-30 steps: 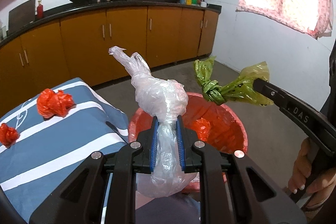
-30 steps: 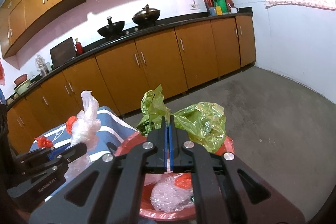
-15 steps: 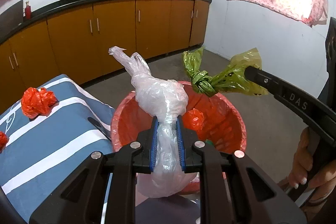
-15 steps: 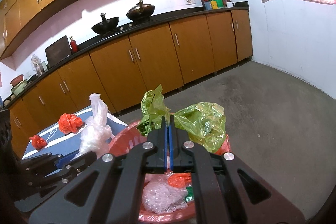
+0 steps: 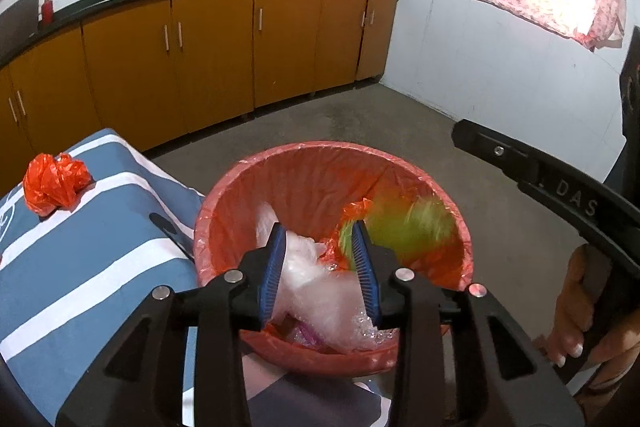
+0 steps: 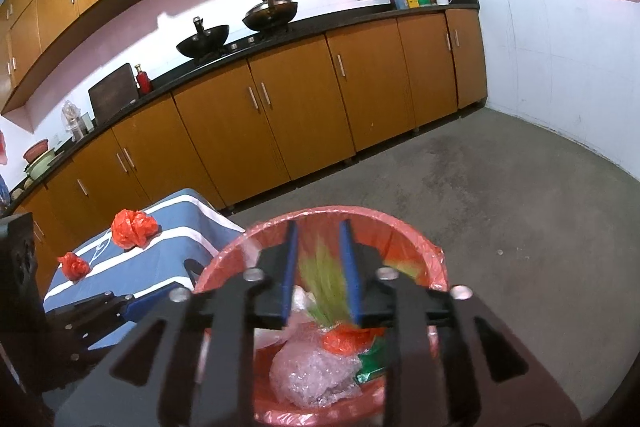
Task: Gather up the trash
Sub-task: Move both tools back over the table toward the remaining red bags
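A bin with a red liner (image 5: 320, 147) stands below both grippers. My left gripper (image 5: 319, 227) hangs over its near rim with its jaws opening, and the clear plastic bag (image 5: 308, 275) slumps loose between the blue pads into the bin. My right gripper (image 6: 319, 225) is over the bin (image 6: 360, 213) too, its jaws opening. The green bag (image 6: 320, 283) drops between them as a blur, also visible as the green bag (image 5: 404, 227) in the left wrist view. Bubble wrap (image 6: 312, 375) and red scraps lie inside.
A table under a blue striped cloth (image 5: 80, 267) touches the bin's left side. It carries crumpled red bags (image 6: 132, 227) (image 6: 72, 265). Orange cabinets (image 6: 300, 115) line the far wall. A concrete floor (image 6: 520, 227) spreads to the right, and a hand (image 5: 576, 307) holds the right gripper.
Both grippers sank toward the bin and their jaws parted. The clear bag and the green bag, gripped before, have come loose and are dropping into the bin.
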`<state>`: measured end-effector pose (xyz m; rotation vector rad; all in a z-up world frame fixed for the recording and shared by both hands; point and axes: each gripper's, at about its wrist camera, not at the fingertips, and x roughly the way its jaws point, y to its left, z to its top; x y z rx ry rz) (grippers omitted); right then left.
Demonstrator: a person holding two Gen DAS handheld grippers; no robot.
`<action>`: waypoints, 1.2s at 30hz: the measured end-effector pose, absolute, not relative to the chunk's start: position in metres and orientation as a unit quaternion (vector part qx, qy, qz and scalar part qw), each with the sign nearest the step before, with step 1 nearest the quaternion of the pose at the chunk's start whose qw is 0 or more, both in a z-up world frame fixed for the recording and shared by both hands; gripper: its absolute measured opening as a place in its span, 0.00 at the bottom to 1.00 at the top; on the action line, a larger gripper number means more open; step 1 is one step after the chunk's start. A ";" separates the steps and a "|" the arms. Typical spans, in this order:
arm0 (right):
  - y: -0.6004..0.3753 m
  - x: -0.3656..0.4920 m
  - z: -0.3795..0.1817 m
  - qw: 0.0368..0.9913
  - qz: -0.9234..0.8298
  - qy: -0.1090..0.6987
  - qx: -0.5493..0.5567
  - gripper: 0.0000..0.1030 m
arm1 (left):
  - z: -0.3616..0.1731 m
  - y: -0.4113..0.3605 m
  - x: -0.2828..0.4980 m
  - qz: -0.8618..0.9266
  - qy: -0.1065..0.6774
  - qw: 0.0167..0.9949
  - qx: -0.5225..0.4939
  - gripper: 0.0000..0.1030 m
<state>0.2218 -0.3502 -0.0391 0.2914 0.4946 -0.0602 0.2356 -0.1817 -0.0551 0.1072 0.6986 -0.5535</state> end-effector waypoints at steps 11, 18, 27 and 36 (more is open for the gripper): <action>-0.327 0.225 -0.027 0.963 -0.011 0.237 0.128 0.38 | -0.045 -0.119 0.238 -0.201 0.324 0.925 0.018 0.36; -0.270 0.237 -0.015 0.965 0.055 0.234 0.107 0.59 | -0.031 -0.032 0.226 -0.119 0.298 0.947 0.001 0.41; -0.169 0.272 -0.019 0.950 0.147 0.261 0.087 0.67 | -0.029 0.114 0.214 0.037 0.292 0.955 -0.019 0.50; -0.066 0.326 -0.044 0.936 0.180 0.298 0.043 0.73 | -0.050 0.200 0.222 0.124 0.293 0.947 -0.051 0.62</action>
